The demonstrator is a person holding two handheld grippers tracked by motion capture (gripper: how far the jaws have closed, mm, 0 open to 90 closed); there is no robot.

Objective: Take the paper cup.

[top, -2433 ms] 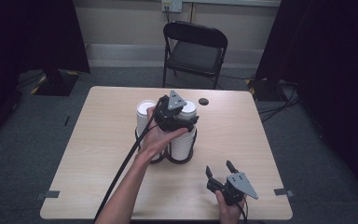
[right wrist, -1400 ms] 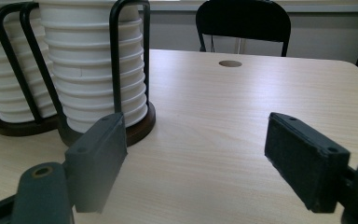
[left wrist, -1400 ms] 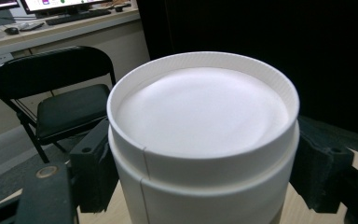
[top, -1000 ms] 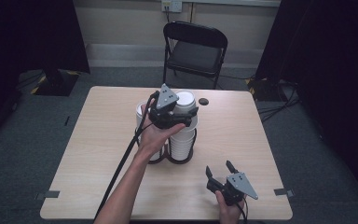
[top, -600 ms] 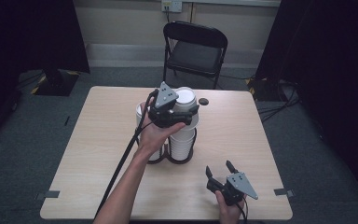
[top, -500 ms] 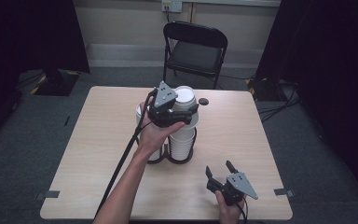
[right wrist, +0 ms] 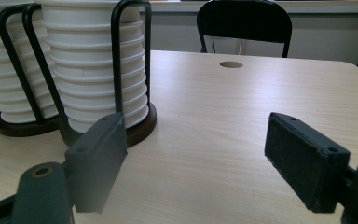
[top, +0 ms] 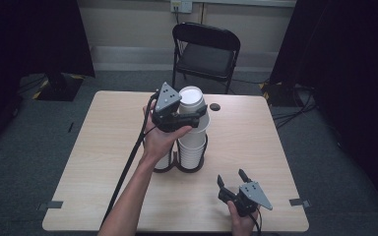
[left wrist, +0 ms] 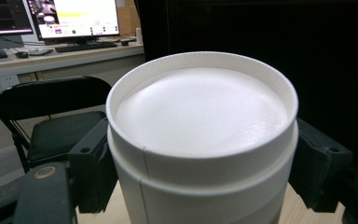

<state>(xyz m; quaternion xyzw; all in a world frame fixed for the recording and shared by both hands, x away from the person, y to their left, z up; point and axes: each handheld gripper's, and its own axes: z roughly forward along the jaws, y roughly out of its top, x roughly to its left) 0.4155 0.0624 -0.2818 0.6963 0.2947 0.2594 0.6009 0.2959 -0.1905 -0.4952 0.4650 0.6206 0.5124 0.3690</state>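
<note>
we grip the upturned top white cup [top: 193, 101] between our left gripper [top: 189, 118] jaws, pads pressed on both its sides, above the stack of cups [top: 192, 147] in the black holder [top: 186, 167] mid-table. our right gripper [top: 231, 178] rests near the table's [top: 275, 147] front edge, jaws spread wide with nothing between them.

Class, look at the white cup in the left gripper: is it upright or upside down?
Upside down: the cup shows its closed recessed base on top, clamped by the left gripper.
</note>
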